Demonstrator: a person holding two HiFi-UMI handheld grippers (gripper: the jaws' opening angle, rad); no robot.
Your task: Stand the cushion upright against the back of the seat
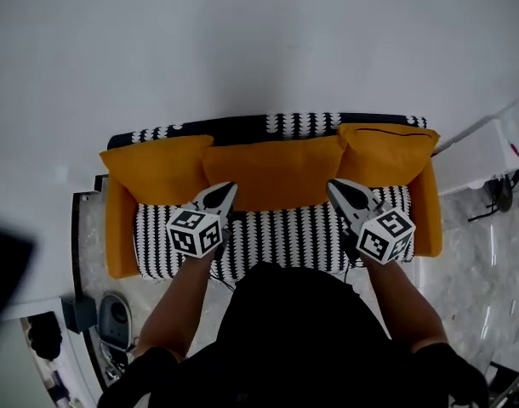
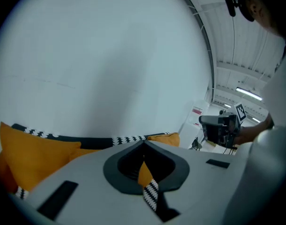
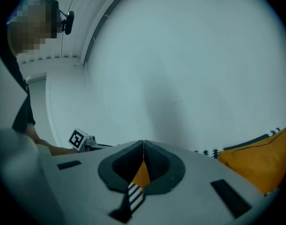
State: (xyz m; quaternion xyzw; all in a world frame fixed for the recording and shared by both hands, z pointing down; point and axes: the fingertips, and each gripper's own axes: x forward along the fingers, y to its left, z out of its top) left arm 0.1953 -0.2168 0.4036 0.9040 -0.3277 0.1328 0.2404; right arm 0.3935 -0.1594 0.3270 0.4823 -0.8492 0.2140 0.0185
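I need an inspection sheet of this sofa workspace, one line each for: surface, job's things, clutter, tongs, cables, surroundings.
surface: seat, black-and-white pattern, orange arms at both ends.
job's things: mid cushion stands upright against the sofa back; left cushion and right cushion lean on the back beside it.
clutter: grey device on the floor at lower left.
grippers: left tongs and right tongs both shut, nothing between them, above the seat near the mid cushion's lower corners.
cables: dark cable on the floor at right.
surroundings: white wall behind the sofa; marble floor.
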